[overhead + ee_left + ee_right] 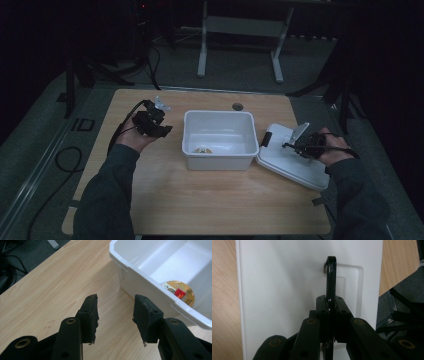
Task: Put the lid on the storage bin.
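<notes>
A white open bin (218, 140) stands mid-table, its near corner also in the left gripper view (150, 287). Inside lies a round gold-labelled item (203, 149) (180, 291). The white lid (292, 157) (287, 290) lies flat on the table to the bin's right. Its black handle (331, 280) stands up off the lid. My right gripper (295, 146) (331, 305) is shut on that handle. My left gripper (156, 124) (115, 315) hovers open over bare wood left of the bin, nothing between its jaws.
The wooden table (165, 200) has a round grey grommet (237, 106) behind the bin. Dark floor, cables (65, 160) and a white table frame (240, 35) lie beyond the far edge. The lid's right corner overhangs the table's right edge.
</notes>
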The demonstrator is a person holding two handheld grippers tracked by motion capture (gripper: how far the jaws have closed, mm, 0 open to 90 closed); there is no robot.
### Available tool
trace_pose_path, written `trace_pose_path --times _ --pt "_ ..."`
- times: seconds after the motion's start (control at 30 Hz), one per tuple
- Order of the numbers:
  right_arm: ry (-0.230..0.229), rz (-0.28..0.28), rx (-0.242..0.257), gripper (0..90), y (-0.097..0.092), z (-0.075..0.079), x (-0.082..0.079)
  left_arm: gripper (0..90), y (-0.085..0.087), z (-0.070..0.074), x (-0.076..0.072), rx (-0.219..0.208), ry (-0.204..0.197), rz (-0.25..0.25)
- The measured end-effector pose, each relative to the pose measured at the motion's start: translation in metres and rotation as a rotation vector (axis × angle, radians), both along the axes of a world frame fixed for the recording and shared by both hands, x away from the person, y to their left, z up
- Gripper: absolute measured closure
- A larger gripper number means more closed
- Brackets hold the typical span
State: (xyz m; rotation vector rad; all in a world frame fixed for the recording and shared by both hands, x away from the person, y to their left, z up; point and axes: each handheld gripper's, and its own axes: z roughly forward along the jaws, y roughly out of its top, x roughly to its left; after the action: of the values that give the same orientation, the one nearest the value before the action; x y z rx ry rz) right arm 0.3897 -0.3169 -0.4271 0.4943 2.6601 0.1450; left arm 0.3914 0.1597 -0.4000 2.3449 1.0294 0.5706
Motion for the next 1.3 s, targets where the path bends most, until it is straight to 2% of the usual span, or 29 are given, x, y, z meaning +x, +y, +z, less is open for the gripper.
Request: trace_pose_path --times 0.53,0.87,1.3 --pt "-0.025 0.011 -0.013 84.4 -0.005 0.022 -0.002 54.7 -0.001 0.000 0.000 -0.003 -0.004 -0.004" --pt "-0.042 0.014 0.005 84.4 -0.013 0.036 -0.003 54.2 -0.001 0.000 0.000 -0.003 -0.007 -0.004" --pt "-0.071 0.038 0.002 84.5 -0.009 0.051 -0.007 54.1 -0.001 0.000 0.000 -0.004 -0.007 -0.003"
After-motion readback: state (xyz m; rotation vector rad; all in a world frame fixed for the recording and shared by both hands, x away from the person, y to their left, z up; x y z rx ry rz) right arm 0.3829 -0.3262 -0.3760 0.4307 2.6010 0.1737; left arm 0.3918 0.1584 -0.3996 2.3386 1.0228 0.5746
